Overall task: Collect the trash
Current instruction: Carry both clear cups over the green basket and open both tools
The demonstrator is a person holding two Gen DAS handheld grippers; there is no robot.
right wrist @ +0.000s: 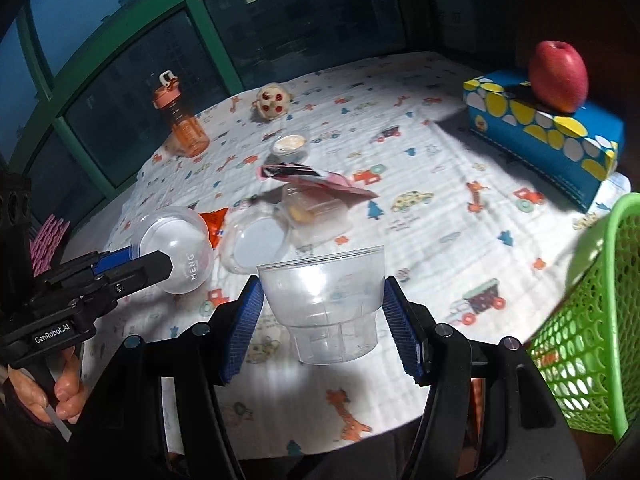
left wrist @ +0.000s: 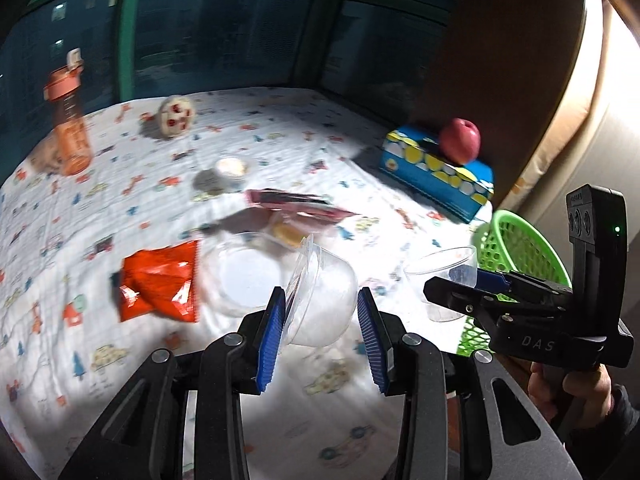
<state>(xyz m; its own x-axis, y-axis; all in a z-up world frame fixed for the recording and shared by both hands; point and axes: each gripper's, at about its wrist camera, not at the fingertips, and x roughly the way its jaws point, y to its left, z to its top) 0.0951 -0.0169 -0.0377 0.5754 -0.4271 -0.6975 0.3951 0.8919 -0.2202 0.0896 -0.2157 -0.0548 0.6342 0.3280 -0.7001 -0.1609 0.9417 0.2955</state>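
My left gripper is shut on a clear domed plastic container, held tilted above the table; it also shows in the right wrist view. My right gripper is shut on a clear plastic cup, upright above the cloth; the cup also shows in the left wrist view. On the table lie an orange snack wrapper, a clear lid, a pink wrapper over a small clear tub, and a small sauce cup. The green mesh basket stands at the right edge.
A blue tissue box with a red apple on it sits at the back right. An orange water bottle and a round toy stand at the back. Dark windows lie behind the table.
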